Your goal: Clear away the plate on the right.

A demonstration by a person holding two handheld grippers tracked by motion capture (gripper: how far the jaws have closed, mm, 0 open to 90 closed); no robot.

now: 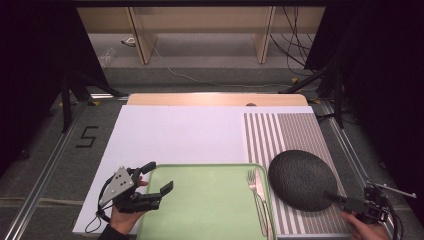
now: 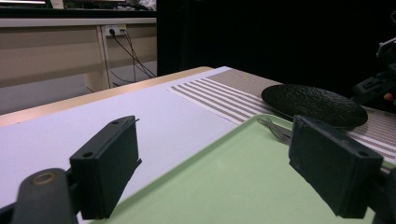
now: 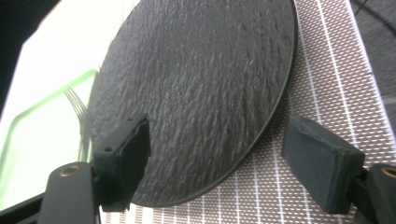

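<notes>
The plate [image 1: 298, 179] lies flat on the striped mat [image 1: 295, 131], just right of the tray [image 1: 205, 200]. The right hand-held gripper [image 3: 217, 163] sits at its near-right rim, jaws wide, one over the plate, one outside, not gripping. The left hand-held gripper [image 1: 159, 176], also wide, is farther off.

Lab/recording rig: black curtains [image 1: 30, 75]; alu frame rails [image 1: 45, 165]; loose floor cables [image 1: 295, 50]; taped "5" [image 1: 87, 136].
</notes>
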